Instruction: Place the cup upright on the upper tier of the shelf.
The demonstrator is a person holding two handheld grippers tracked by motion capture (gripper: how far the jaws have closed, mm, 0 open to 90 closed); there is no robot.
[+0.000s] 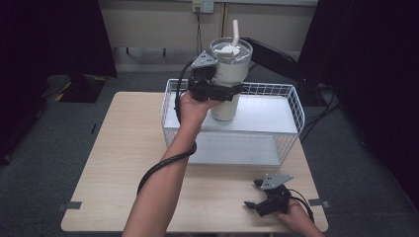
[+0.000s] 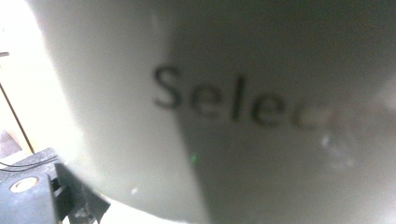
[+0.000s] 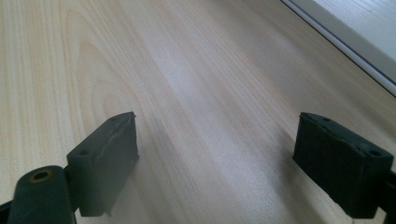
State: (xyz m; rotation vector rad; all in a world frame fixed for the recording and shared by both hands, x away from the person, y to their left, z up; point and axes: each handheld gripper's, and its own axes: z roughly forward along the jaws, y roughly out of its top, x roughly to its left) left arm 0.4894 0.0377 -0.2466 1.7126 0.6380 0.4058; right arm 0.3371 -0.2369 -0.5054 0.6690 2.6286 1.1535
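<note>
Here, nearest the camera, the right gripper (image 1: 257,203) rests idle at the table's (image 1: 118,168) front right corner, its jaws spread wide over bare wood with nothing between them. Farther off, the left gripper (image 1: 217,90) has its jaws clamped around the middle of a white tumbler (image 1: 226,101) with a clear lid and a straw (image 1: 235,32), holding it upright above the shelf of a white wire basket (image 1: 294,106) at the table's far side. In the left gripper view, the tumbler's printed wall presses close against the lens. The cup appears lifted and carried but not yet set down; placing it and letting go seem to remain.
</note>
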